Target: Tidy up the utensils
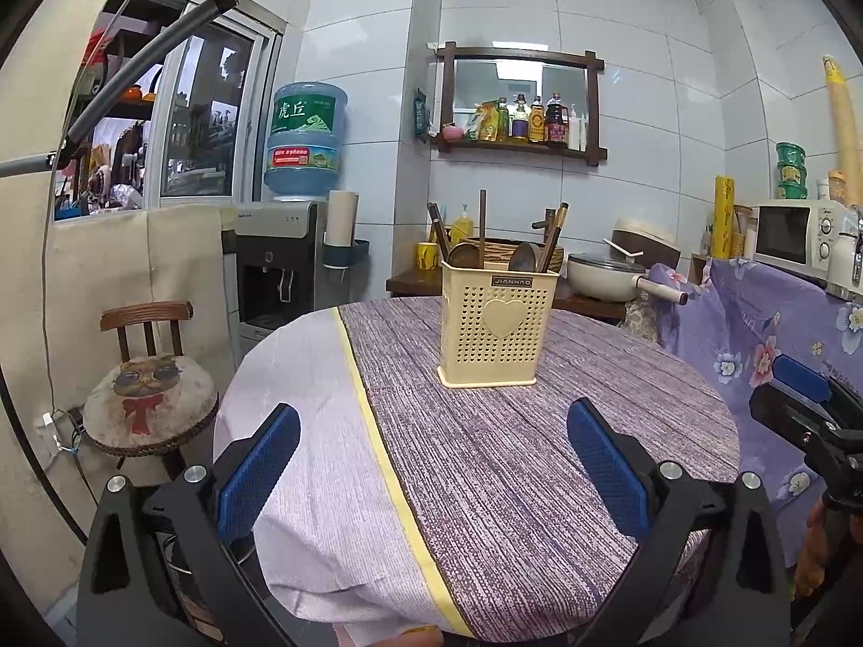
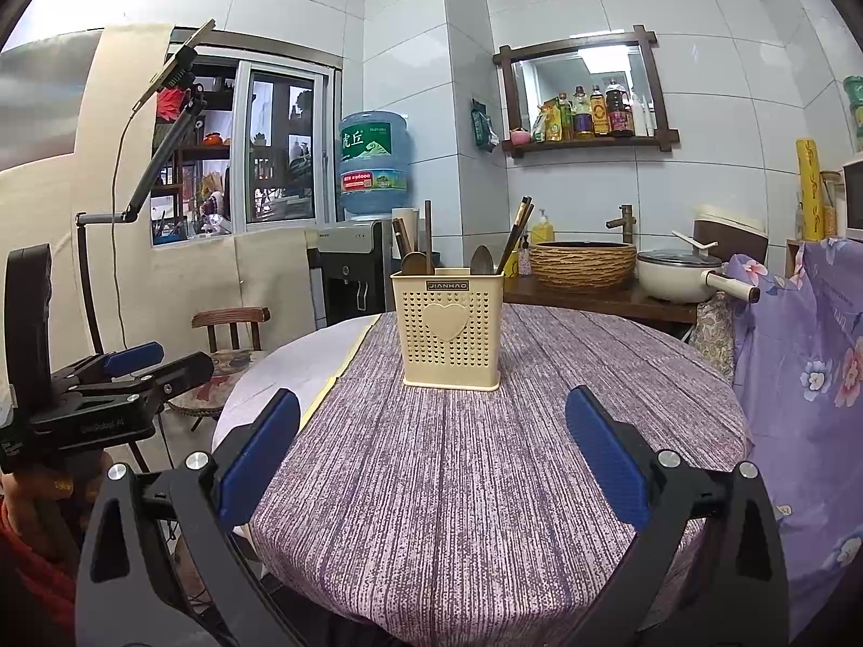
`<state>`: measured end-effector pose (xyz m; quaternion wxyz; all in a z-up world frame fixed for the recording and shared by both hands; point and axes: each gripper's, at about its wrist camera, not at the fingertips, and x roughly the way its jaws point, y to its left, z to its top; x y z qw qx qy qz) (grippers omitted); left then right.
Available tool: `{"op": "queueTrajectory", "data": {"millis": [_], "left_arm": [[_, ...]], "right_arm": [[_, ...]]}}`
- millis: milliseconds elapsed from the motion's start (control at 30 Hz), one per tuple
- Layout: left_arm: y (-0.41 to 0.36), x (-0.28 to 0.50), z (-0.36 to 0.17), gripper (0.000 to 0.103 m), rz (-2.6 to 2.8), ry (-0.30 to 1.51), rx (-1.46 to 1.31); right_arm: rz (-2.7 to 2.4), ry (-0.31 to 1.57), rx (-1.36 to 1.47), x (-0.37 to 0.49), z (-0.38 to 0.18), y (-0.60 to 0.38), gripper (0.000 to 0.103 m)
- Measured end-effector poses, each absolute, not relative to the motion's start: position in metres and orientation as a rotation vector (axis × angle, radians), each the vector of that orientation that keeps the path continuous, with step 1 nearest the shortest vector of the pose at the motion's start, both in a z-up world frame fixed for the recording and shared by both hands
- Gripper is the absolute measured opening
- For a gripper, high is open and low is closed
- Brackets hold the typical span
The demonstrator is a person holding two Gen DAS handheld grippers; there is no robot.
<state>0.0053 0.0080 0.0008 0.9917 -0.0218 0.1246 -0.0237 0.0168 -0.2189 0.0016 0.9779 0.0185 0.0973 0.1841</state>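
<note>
Both grippers, left gripper point(image 1: 431, 458) and right gripper point(image 2: 431, 453), gape empty; holder point(image 1: 497, 323) hides utensil handles.

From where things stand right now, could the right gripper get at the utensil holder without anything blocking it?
Probably yes. The right gripper is open and empty, the utensil holder stands straight ahead of it, and only bare tablecloth lies between them.

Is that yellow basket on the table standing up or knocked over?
Upright. The utensil holder sits flat on its base on the table, with spoons and chopsticks poking out of its open top.
</note>
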Motion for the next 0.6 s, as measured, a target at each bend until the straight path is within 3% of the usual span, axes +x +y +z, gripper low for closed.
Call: {"op": "queueTrajectory", "data": {"millis": [600], "left_arm": [[0.006, 0.0065, -0.0013, 0.098, -0.052, 0.267, -0.033]], "right_arm": [[0.372, 0.202, 0.034, 0.0172, 0.0016, -0.2171, 0.097]]}}
